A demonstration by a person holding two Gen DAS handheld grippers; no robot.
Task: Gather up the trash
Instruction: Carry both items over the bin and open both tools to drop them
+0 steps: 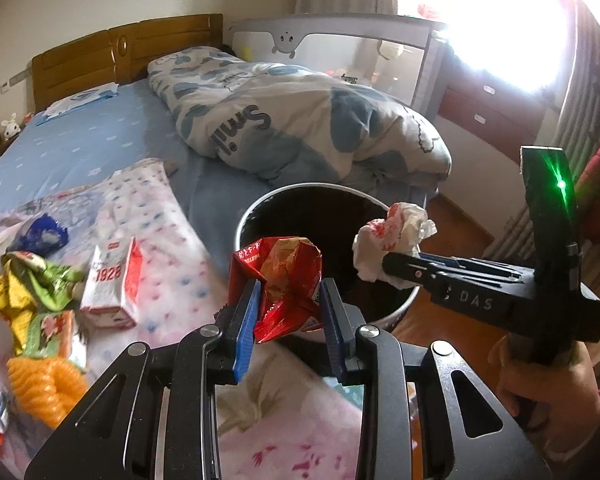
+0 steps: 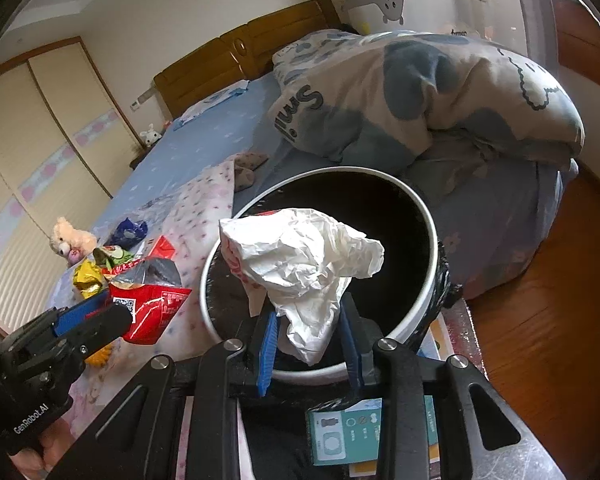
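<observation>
My left gripper (image 1: 290, 308) is shut on a crumpled red snack wrapper (image 1: 284, 280), held just over the near rim of the bin (image 1: 260, 204). The bin is round and white-rimmed, lined with a black bag, and stands beside the bed. My right gripper (image 2: 310, 332) is shut on a crumpled white paper with red print (image 2: 304, 264), which hangs above the bin (image 2: 432, 232) opening. In the left wrist view the right gripper (image 1: 384, 268) reaches in from the right with the paper (image 1: 392, 236). In the right wrist view the left gripper (image 2: 112, 312) and red wrapper (image 2: 152, 308) sit at the bin's left side.
On the pink spotted cover to the left lie more scraps: a blue wrapper (image 1: 40, 234), yellow and green wrappers (image 1: 24, 284), a white and red carton (image 1: 112, 284) and an orange item (image 1: 44, 384). A rumpled quilt (image 1: 300, 116) lies behind the bin. Wooden floor (image 2: 540, 300) is on the right.
</observation>
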